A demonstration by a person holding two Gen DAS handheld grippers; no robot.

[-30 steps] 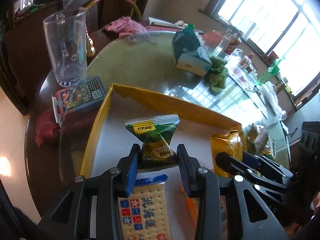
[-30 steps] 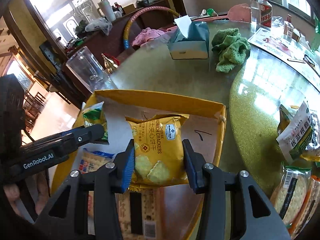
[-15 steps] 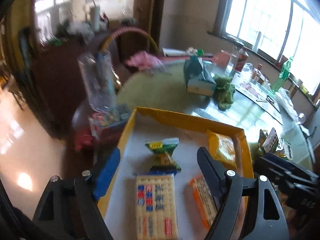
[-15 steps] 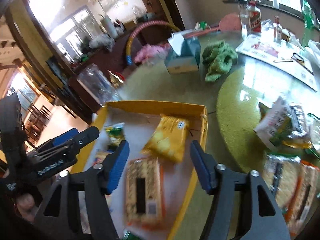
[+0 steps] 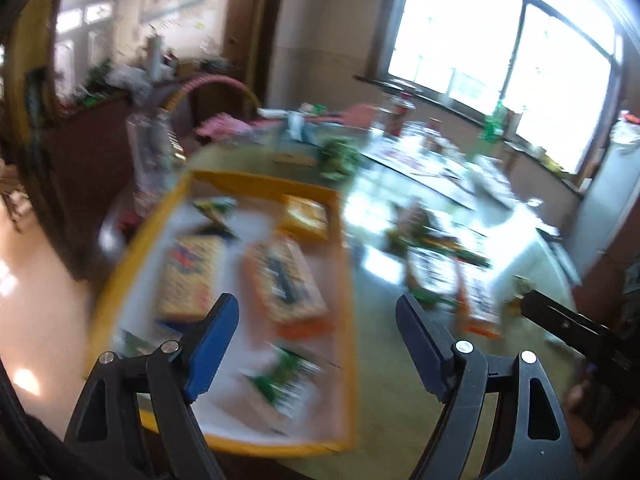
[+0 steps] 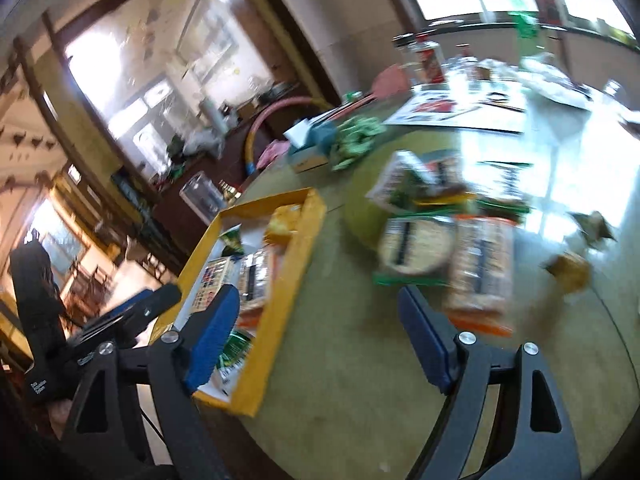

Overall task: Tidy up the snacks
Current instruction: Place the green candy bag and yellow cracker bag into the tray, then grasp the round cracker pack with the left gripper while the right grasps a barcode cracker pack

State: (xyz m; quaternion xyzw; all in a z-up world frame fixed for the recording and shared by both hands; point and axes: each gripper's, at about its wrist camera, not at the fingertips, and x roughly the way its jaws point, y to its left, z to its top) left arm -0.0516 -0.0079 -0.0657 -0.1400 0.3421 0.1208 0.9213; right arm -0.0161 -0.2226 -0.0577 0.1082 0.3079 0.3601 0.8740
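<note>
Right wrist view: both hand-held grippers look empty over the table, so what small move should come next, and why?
Probably ease the right hand-held gripper forward to the nearest loose cracker pack and close on it. Its jaws stand open and hold nothing, several packs lie outside the yellow tray, and this one lies just ahead of the right finger. The frame is blurred, so steady first.

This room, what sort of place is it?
Most likely a lived-in home dining room: a round table cluttered with a tissue box, bottles and snack packets, plus a yellow tray and a big window.
</note>
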